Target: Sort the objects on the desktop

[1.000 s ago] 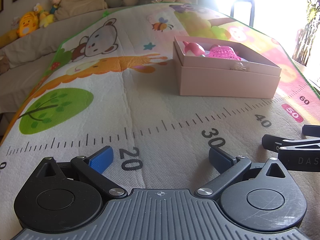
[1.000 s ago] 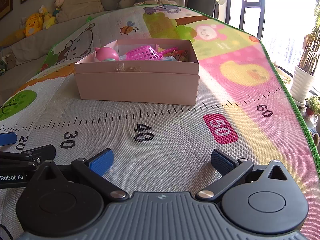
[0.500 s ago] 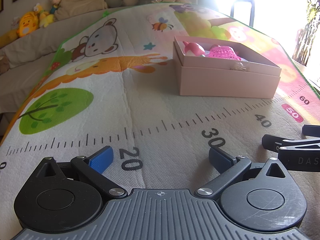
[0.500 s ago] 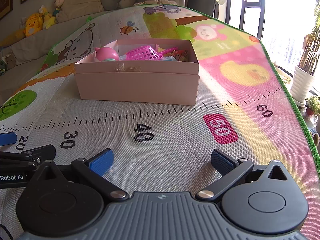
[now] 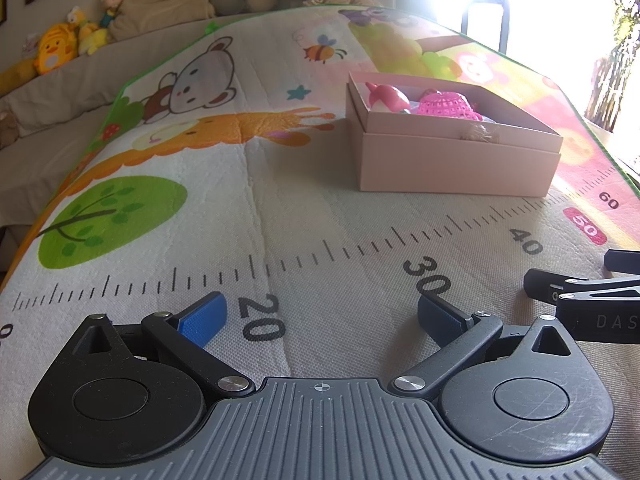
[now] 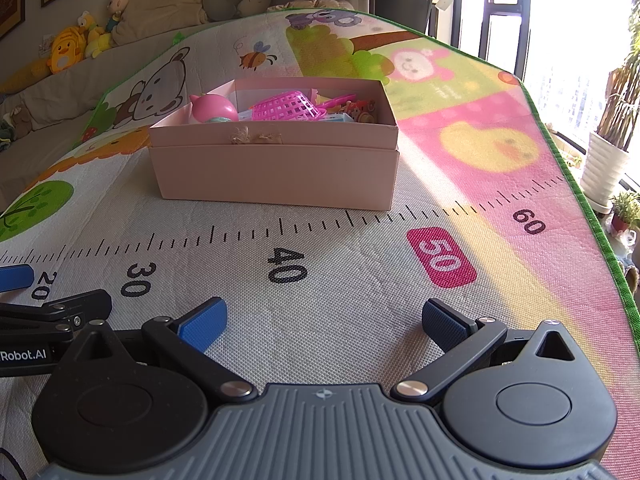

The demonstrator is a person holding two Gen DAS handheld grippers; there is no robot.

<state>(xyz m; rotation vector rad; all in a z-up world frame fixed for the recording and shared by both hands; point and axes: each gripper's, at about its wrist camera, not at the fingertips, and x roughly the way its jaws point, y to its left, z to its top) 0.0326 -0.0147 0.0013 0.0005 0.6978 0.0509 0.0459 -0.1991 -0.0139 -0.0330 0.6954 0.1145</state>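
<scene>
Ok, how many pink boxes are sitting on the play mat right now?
1. The pink box sits on the play mat just beyond the printed ruler, ahead of both open grippers, toys inside.

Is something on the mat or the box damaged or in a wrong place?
Only one small thing: the pink box has a torn, frayed patch on its front rim, near the middle. The toys lie inside it, nothing is spilled on the play mat, and both grippers are open and empty.
</scene>
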